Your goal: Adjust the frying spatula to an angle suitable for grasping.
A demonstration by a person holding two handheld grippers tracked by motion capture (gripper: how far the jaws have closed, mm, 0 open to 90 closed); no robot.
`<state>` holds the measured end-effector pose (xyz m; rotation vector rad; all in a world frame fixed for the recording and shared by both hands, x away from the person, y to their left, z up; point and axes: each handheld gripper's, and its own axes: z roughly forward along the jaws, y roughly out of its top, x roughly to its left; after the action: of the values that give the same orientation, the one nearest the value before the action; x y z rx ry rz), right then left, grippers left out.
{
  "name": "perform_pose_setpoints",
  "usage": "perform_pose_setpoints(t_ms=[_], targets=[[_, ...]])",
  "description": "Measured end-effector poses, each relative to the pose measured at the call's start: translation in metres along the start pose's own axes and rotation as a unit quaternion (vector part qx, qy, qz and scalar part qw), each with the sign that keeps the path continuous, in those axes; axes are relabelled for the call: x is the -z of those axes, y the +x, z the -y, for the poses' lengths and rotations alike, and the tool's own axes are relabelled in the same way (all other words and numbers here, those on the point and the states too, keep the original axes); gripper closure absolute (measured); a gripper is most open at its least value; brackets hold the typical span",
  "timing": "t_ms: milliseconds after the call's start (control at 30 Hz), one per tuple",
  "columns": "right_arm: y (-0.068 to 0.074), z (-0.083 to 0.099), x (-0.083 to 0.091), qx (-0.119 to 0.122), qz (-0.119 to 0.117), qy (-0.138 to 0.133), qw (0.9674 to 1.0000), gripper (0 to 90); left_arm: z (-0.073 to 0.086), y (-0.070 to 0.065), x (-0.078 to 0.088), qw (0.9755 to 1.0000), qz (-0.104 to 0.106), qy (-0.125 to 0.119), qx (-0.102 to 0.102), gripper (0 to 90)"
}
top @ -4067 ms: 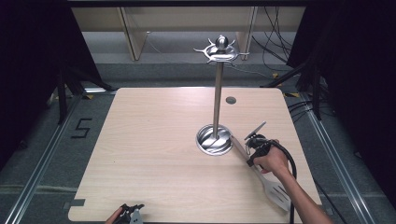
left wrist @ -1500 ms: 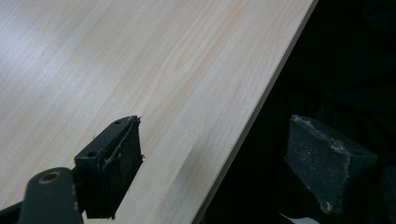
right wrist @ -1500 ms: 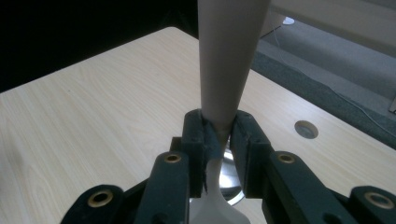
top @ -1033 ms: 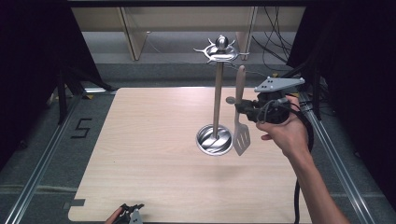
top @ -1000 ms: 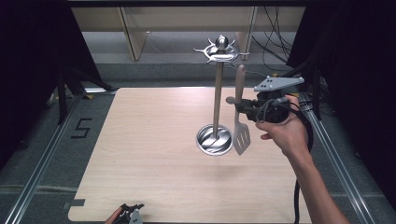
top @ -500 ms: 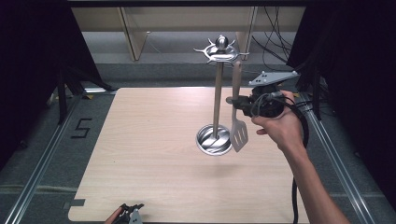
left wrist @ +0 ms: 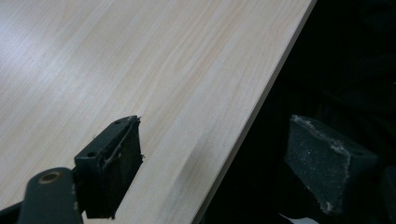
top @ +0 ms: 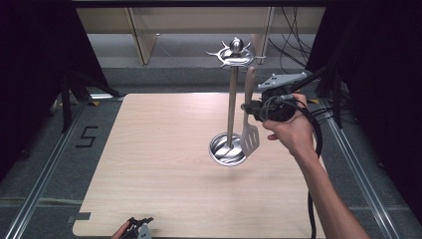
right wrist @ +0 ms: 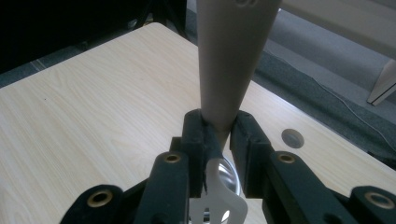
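Right gripper point(top: 247, 106): clamped on the spatula point(top: 248, 114) at the narrow lower end of its handle; in the right gripper view the two jaws press the pale handle point(right wrist: 236, 56) from both sides with no gap.

Spatula: hangs upright in the air, slotted blade down, handle tip up, just right of the stand's pole point(top: 231, 107). The blade sits over the right rim of the stand's round base point(top: 227, 149); whether it touches the rim cannot be told.

What changed: four seconds ago the right gripper was low at the tabletop's right edge, near the base. A second ago it held the spatula up beside the pole, and since then it has carried it left and a little higher, so the handle tip now stands close under the hook ring point(top: 237, 55).

Meaning for the work: judged from this, the lift is done and the hanging is the step in hand. The hole at the handle's top point(right wrist: 245, 2) must meet one of the ring's hooks, so a small rise and a sideways nudge seem to remain. The hold is far below the tip, so the tip may sway and miss.

Left gripper point(top: 138, 230): idle at the tabletop's point(top: 159, 149) near edge, towards the left corner, jaws spread wide with nothing between them; one pad point(left wrist: 112, 168) sits over the wood, the other beyond the edge.

Stand: towards the tabletop's right side.
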<state>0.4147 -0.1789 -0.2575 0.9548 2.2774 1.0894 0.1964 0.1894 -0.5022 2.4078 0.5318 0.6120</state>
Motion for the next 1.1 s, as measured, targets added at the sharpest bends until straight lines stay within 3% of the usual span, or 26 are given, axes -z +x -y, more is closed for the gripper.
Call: perform_pose_setpoints(t_ms=[100,300,367,633,667,767,1100], targets=[[0.002,0.0,-0.002,-0.01,0.001,-0.003,0.9999,76.4,0.0,0.0,0.0,1.0,0.0,0.0,-0.002,17.6],[0.0,0.001,-0.004,-0.009,-0.002,-0.012,0.9999,76.1,0.0,0.0,0.0,1.0,0.0,0.0,-0.002,17.6],[0.0,0.003,-0.005,-0.021,-0.01,-0.018,0.9996,75.7,0.0,0.0,0.0,1.0,0.0,0.0,-0.002,17.6],[-0.001,0.004,-0.003,-0.018,-0.01,-0.04,0.999,73.5,0.0,-0.001,0.0,1.0,0.004,0.0,-0.001,17.6],[-0.001,0.004,-0.002,-0.017,-0.009,-0.041,0.999,73.1,0.0,-0.001,-0.001,0.9999,0.012,-0.001,0.001,17.6],[0.001,0.004,0.0,-0.026,-0.013,-0.042,0.9987,71.2,0.0,-0.001,0.0,1.0,0.003,0.0,-0.002,17.6],[0.002,0.009,0.012,-0.038,-0.006,-0.052,0.9979,53.4,0.0,0.0,0.0,1.0,0.002,-0.001,-0.001,17.6]])
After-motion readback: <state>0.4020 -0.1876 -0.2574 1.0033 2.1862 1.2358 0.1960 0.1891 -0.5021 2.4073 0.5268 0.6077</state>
